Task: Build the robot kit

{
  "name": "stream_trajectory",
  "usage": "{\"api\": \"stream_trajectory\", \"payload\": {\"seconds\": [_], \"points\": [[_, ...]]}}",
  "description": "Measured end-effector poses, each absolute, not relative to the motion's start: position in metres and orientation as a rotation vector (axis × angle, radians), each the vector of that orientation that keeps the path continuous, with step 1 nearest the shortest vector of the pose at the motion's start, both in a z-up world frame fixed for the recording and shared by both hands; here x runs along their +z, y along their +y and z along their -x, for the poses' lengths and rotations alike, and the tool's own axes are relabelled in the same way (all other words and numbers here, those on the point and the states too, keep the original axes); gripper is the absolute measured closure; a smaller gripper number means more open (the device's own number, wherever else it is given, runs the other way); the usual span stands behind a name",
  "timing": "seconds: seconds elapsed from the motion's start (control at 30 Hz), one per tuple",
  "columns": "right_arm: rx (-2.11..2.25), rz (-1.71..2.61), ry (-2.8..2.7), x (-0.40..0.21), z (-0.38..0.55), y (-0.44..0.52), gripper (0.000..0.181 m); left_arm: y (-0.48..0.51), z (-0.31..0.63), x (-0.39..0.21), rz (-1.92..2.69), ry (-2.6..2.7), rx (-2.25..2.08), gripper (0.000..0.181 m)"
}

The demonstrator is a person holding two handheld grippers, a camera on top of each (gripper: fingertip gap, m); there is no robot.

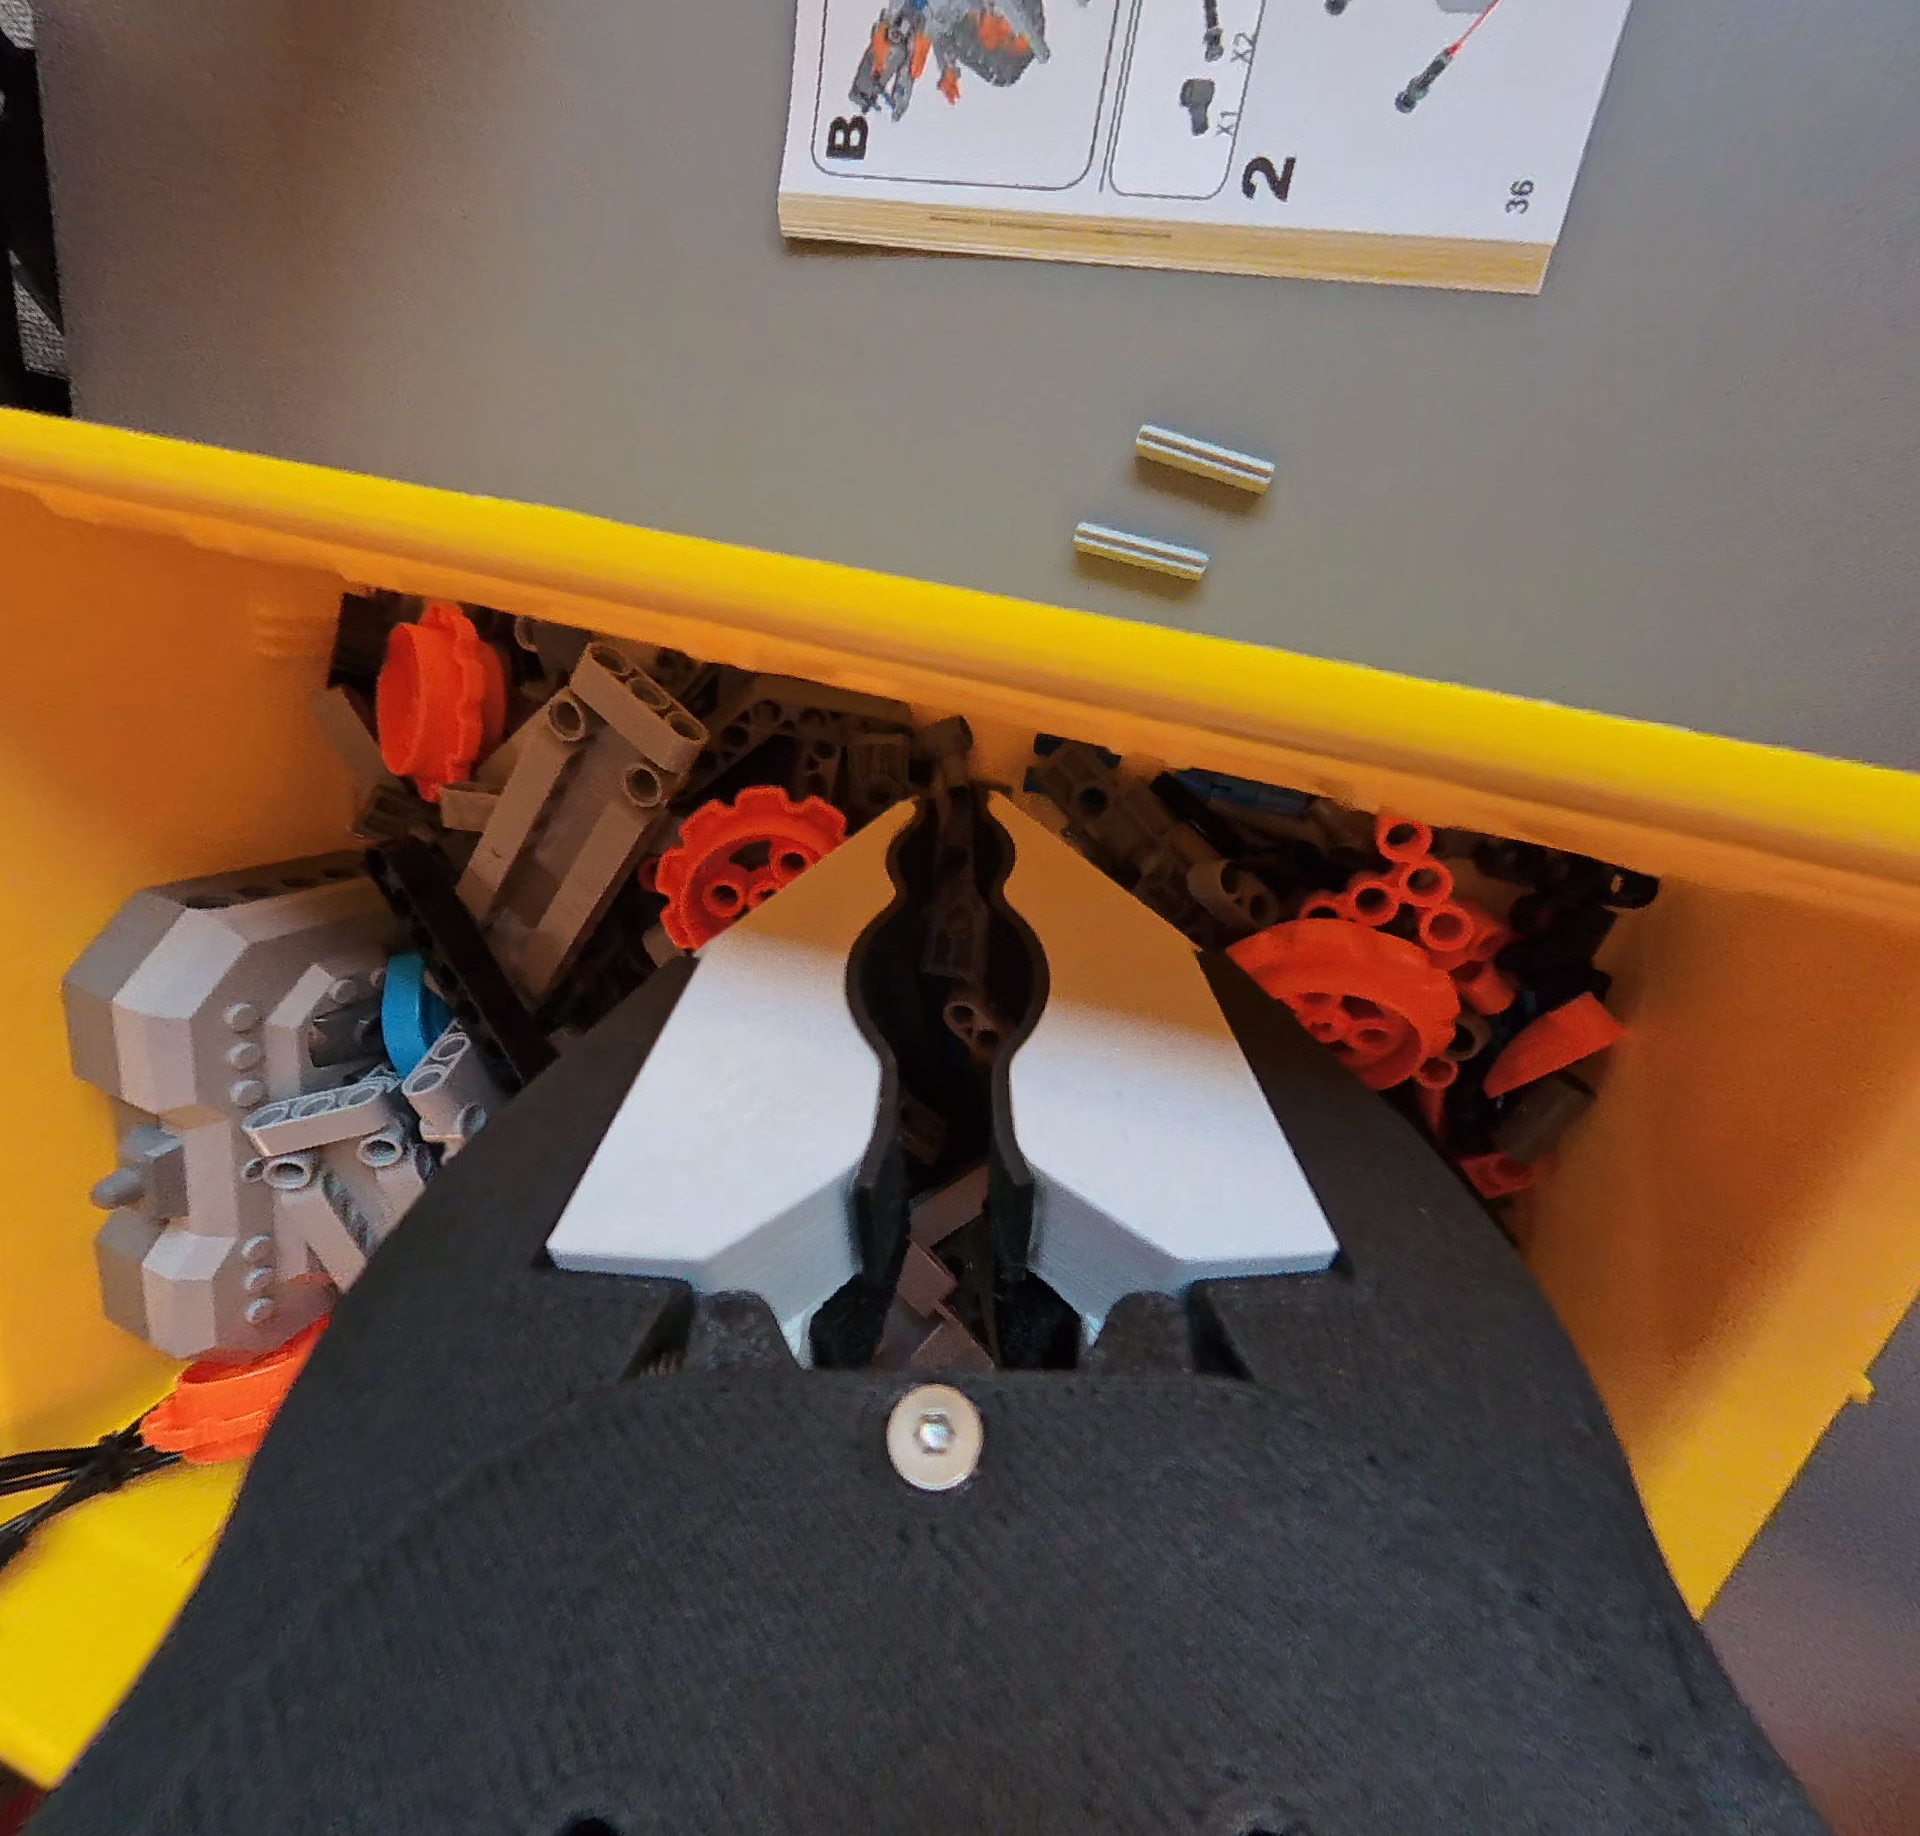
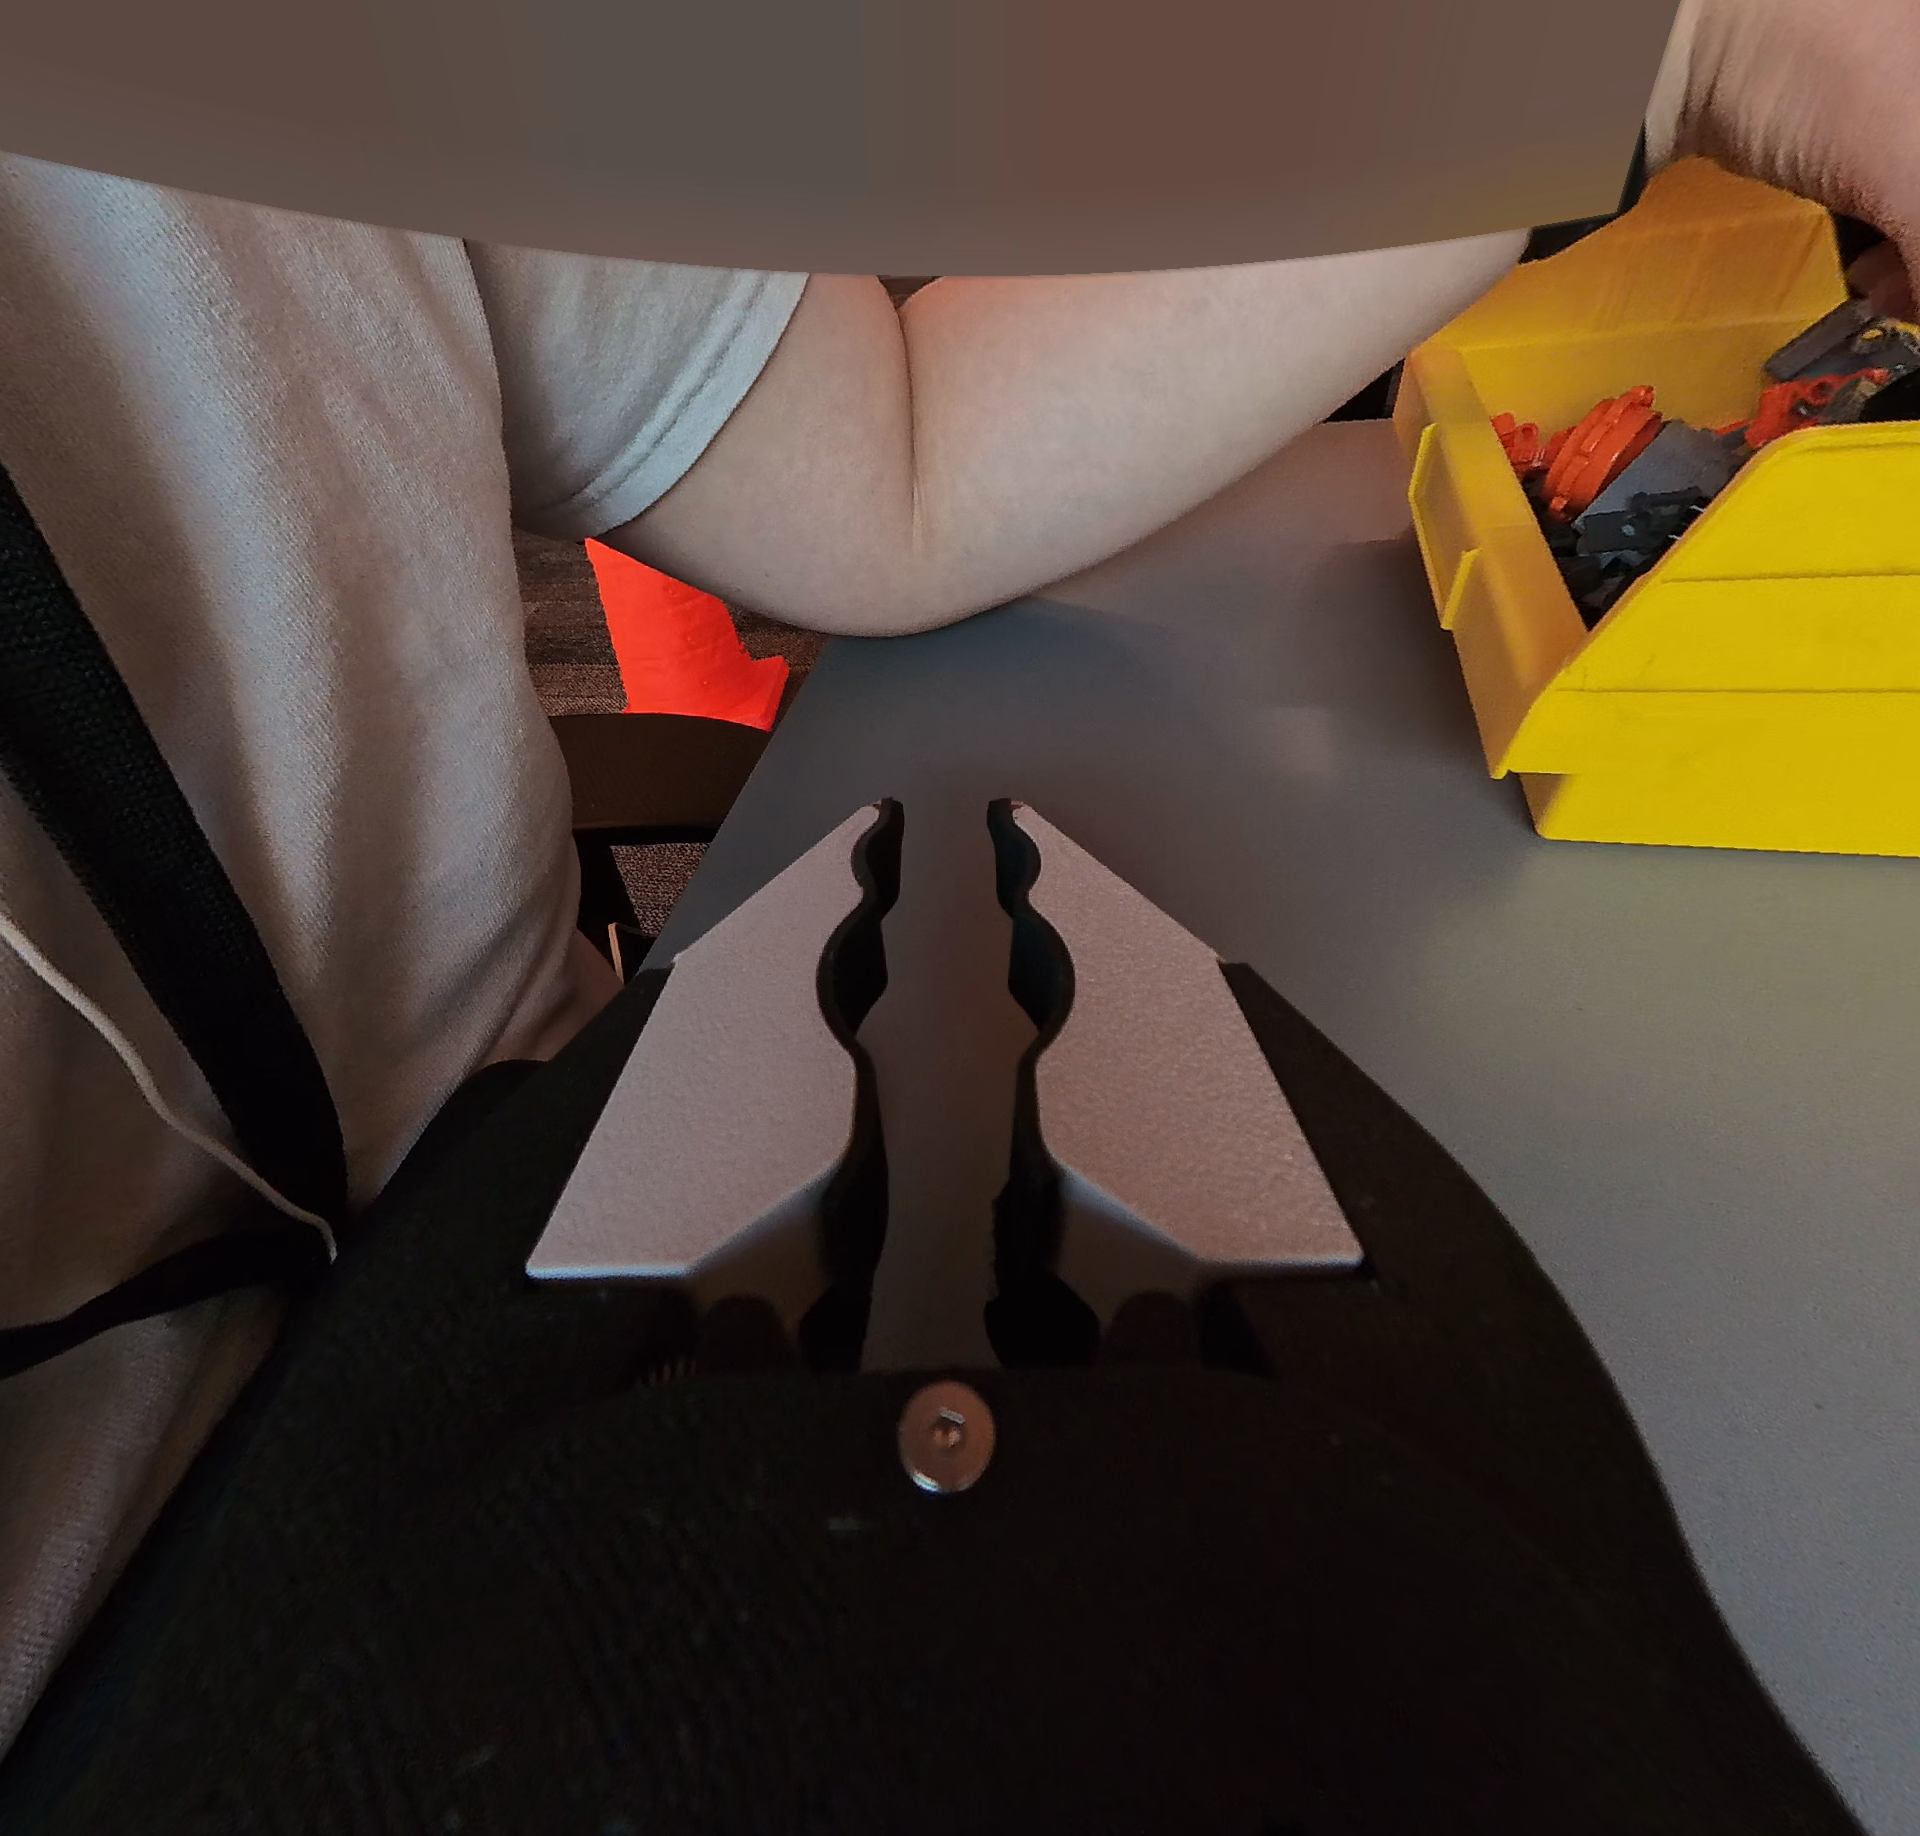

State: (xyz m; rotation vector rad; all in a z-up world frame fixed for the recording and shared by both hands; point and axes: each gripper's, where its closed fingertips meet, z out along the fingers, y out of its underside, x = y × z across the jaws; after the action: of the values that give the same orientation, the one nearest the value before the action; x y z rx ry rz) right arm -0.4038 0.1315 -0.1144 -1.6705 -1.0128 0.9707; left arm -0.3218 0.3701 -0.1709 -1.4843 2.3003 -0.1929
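The left tool, tips nearly closed on a small dark piece, is dipped into the yellow bin of building-toy parts, while the right tool hovers slightly open and empty over the counter.

A grey desk is seen carrying a yellow parts bin, an open instruction booklet and two small pale axle pieces, set apart.

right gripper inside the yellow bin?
No. The right gripper hangs over bare grey table, with the yellow bin off to its right.
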Motion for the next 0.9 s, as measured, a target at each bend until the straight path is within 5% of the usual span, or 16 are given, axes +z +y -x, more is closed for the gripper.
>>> {"api": "stream_trajectory", "payload": {"seconds": [0.9], "points": [[0.979,1.676,-1.021,-0.115,0.405,0.13,0.165,0.374,0.324,-0.154,1.595,2.201,-0.315,0.178]]}}
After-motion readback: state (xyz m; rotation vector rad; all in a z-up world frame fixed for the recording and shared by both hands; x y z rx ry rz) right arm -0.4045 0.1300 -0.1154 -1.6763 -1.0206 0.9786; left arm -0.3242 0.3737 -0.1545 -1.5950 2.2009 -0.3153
